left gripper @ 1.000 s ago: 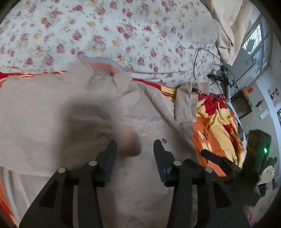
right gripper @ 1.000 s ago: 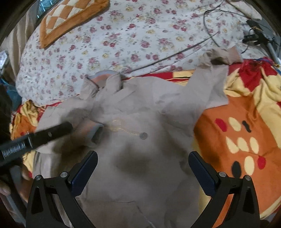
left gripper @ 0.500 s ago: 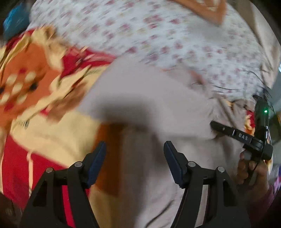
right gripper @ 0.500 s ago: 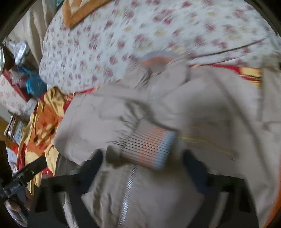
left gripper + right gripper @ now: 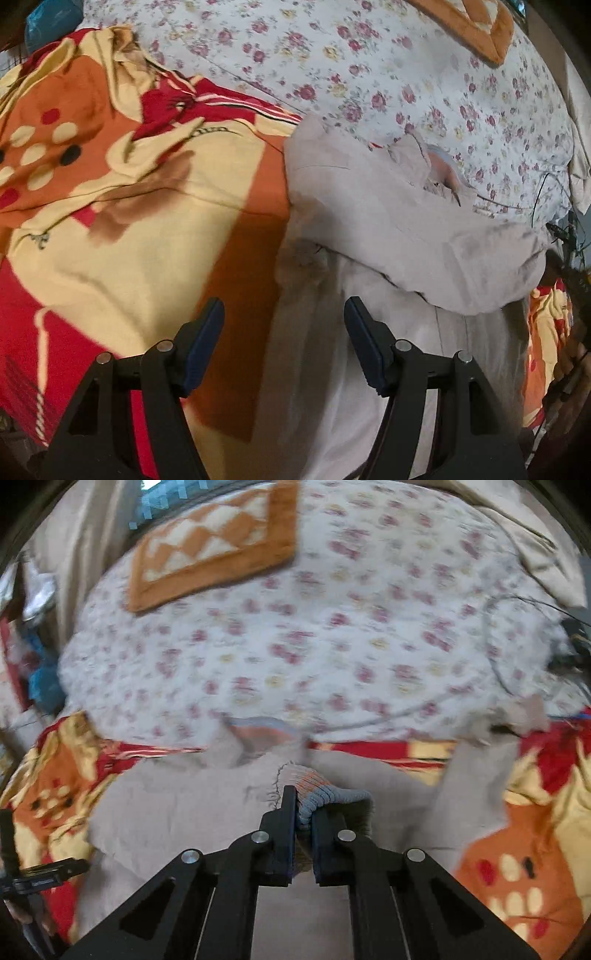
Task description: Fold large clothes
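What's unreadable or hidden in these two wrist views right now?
- Jacket hem: left wrist view, the jacket runs off the bottom edge behind the left tongs, which are open.
- Grip depth: right wrist view, the right tongs are shut on the striped cuff; their fingers cover how much cuff is pinched.
- Floral sheet: print motion-blurred in the right wrist view.
- Far sleeve end: right wrist view, blurred.

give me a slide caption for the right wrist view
Right gripper clamps the striped ribbed cuff of a beige jacket on a colourful blanket.
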A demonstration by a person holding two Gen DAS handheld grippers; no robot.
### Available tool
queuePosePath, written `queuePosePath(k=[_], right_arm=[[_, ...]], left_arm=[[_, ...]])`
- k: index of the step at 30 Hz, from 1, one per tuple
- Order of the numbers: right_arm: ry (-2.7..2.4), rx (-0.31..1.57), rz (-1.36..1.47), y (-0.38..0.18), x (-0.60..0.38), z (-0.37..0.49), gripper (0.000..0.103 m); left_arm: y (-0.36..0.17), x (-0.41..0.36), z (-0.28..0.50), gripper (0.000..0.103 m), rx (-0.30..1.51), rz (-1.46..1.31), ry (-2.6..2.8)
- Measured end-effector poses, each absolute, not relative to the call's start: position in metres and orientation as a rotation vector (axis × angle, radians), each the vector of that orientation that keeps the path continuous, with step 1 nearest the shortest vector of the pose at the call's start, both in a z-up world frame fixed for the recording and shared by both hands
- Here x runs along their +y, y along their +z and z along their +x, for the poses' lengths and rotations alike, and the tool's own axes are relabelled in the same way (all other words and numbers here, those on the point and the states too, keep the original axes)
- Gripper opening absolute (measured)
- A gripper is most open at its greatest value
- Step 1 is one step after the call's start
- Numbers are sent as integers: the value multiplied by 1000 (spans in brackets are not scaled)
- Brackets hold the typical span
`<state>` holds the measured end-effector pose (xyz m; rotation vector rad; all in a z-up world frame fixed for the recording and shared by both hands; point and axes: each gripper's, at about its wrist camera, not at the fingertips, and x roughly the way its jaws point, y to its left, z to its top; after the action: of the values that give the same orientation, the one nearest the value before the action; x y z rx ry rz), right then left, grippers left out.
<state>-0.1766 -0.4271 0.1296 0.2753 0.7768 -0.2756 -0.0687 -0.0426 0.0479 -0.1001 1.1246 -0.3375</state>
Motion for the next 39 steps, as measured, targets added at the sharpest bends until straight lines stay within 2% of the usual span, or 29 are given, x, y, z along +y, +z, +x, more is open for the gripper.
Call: queuePosePath(k=[6, 8, 10, 18, 21, 24, 28, 32, 39], right_arm=[[-301, 922, 279, 83, -449, -163, 8], [-315, 932, 287, 81, -457, -161, 17], [-341, 943, 279, 80, -467, -160, 45], [-293, 888, 193, 110, -453, -188, 42], [-241, 849, 172, 115, -433, -191, 36], [-182, 907, 167, 97, -421, -175, 33], [-251, 1035, 118, 45, -427, -146, 33], [-257, 1033, 176, 43, -437, -150, 33], [-199, 967, 184, 81, -427, -171, 44]], left_arm=[[40, -58, -49, 66, 1116, -52, -272], [37, -51, -38, 67, 1102, -55, -210], [28, -42, -30, 68, 1135, -92, -189], [52, -34, -54, 68, 1073, -17, -193], [72, -27, -68, 68, 996, 2, -167], [87, -25, -69, 68, 956, -27, -174], [89, -38, -61, 68, 967, -31, -199], [81, -60, -55, 68, 985, 0, -226], [72, -84, -48, 68, 993, 0, -247]])
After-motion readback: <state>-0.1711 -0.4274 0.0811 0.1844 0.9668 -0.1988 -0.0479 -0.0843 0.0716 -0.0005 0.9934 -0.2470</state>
